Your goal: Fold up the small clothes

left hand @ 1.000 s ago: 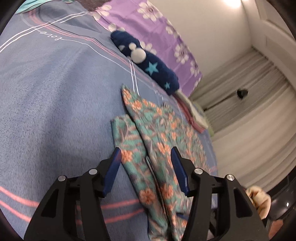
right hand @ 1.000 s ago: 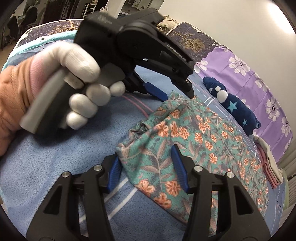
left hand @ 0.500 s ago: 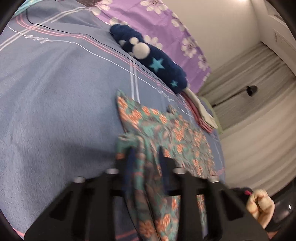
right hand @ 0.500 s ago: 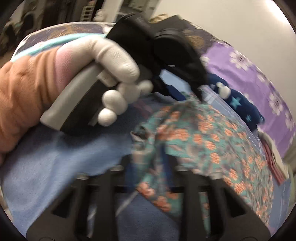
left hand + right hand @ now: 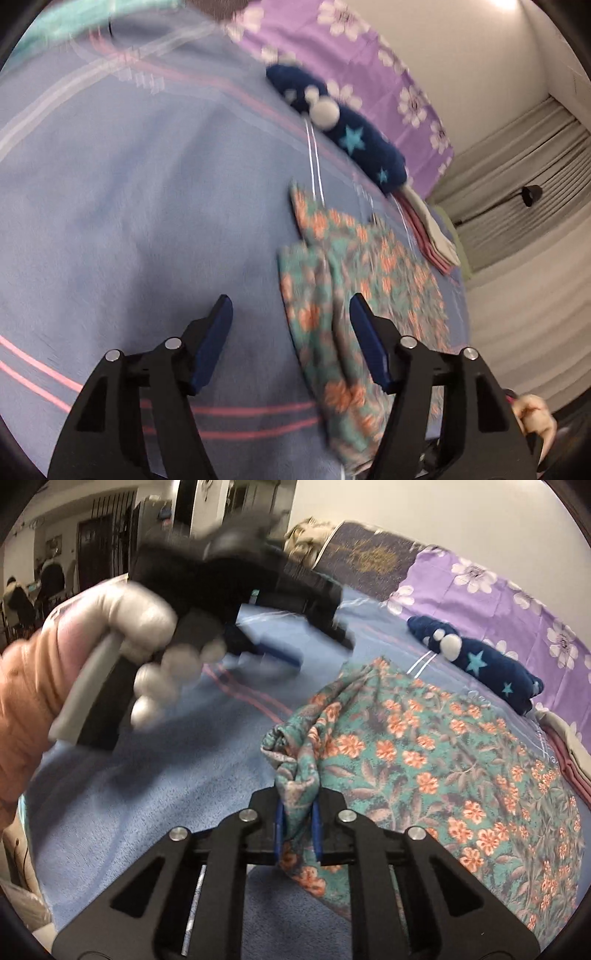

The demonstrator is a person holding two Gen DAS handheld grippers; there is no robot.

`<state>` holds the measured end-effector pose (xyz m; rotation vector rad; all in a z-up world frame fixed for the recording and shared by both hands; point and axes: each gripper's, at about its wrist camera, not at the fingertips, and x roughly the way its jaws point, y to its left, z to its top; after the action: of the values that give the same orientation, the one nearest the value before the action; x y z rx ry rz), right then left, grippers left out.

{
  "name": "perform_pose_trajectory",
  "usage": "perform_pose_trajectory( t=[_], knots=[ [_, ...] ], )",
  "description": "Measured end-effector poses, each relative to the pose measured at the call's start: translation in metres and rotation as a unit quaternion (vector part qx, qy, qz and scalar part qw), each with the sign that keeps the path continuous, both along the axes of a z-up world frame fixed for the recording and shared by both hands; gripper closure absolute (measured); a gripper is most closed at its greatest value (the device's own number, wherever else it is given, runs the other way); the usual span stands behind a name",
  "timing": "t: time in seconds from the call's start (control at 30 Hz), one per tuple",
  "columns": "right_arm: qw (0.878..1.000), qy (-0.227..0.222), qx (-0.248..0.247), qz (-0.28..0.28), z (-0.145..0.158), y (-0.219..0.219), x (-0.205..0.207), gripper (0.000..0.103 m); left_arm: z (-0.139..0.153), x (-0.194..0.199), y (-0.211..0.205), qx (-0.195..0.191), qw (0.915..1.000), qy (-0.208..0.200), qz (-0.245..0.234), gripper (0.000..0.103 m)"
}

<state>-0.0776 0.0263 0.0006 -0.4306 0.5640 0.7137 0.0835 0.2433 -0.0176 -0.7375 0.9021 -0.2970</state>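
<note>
A small teal garment with orange flowers [image 5: 424, 760] lies on the blue bed cover [image 5: 147, 775]. My right gripper [image 5: 298, 823] is shut on a bunched corner of it and holds that corner slightly raised. My left gripper [image 5: 290, 332] is open and empty above the cover; the garment's near edge [image 5: 325, 314] lies between its blue pads, nearer the right pad. The left gripper also shows blurred in the right wrist view [image 5: 236, 587], held in a gloved hand up left of the garment.
A dark blue rolled cloth with stars [image 5: 343, 129] lies past the garment, also seen in the right wrist view [image 5: 480, 661]. A purple flowered sheet [image 5: 498, 583] is behind it. Folded pink and cream clothes [image 5: 432, 236] lie at the far right. Grey curtains [image 5: 517, 166] hang beyond.
My left gripper closed on the garment's edge half a second ago, and has now opened and drawn back to the left. My right gripper has shut on the garment's corner.
</note>
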Motion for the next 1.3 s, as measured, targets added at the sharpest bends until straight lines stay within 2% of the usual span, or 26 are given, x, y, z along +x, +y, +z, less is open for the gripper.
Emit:
perform_pose_trajectory(
  t=[0.07,0.1,0.17,0.2,0.4,0.57,0.67,0.83,0.87,0.9,0.93,0.97,1.0,1.1,1.3],
  knots=[
    [1.0,-0.008,0.016,-0.004,0.005,-0.005,-0.002,0.093,0.0,-0.002,-0.001,-0.015,0.9997,-0.019,0.0,0.022],
    [1.0,-0.007,0.024,-0.005,0.007,-0.008,-0.001,0.093,0.0,-0.001,-0.001,-0.034,0.9991,-0.023,-0.004,0.019],
    [1.0,0.003,0.03,-0.006,0.007,-0.01,0.002,0.093,-0.004,0.006,-0.005,-0.08,0.9965,-0.021,-0.015,0.019],
    [0.999,0.006,0.031,-0.007,0.007,-0.011,0.004,0.093,-0.005,0.01,-0.009,-0.085,0.9961,-0.017,-0.018,0.019],
    [0.999,0.002,0.041,-0.008,0.01,-0.014,0.003,0.093,-0.001,0.019,-0.03,-0.057,0.9979,-0.009,-0.03,0.019],
    [0.996,0.0,0.09,-0.019,0.021,-0.031,0.001,0.093,0.001,0.004,-0.028,-0.077,0.9969,0.007,-0.011,0.019],
    [0.997,0.005,0.078,-0.013,0.019,-0.026,-0.001,0.093,0.002,-0.003,-0.029,-0.08,0.9966,0.013,-0.011,0.019],
    [0.998,-0.002,0.067,-0.006,0.018,-0.02,-0.005,0.093,0.003,0.009,-0.039,-0.056,0.9978,0.029,-0.023,0.02],
    [0.998,-0.001,0.07,-0.007,0.019,-0.021,-0.004,0.093,0.003,0.013,-0.039,-0.058,0.9975,0.032,-0.023,0.029],
    [0.997,0.001,0.072,-0.007,0.019,-0.022,-0.004,0.093,0.003,0.015,-0.04,-0.058,0.9975,0.034,-0.022,0.048],
    [0.997,0.003,0.071,-0.007,0.018,-0.022,-0.004,0.093,0.0,0.021,-0.041,-0.054,0.9973,0.046,-0.019,0.059],
    [0.998,0.005,0.068,-0.005,0.018,-0.021,-0.003,0.093,-0.004,0.025,-0.041,-0.051,0.9971,0.054,-0.015,0.075],
    [0.998,0.007,0.059,-0.001,0.016,-0.017,-0.003,0.093,-0.007,0.03,-0.041,-0.05,0.9968,0.061,-0.01,0.081],
    [0.999,0.005,0.048,0.006,0.014,-0.013,-0.006,0.093,-0.011,0.037,-0.039,-0.053,0.9965,0.064,0.002,0.092],
    [0.997,0.004,0.073,0.004,0.026,-0.024,-0.004,0.093,0.018,0.04,-0.05,-0.025,0.9991,0.035,-0.004,0.093]
  ],
)
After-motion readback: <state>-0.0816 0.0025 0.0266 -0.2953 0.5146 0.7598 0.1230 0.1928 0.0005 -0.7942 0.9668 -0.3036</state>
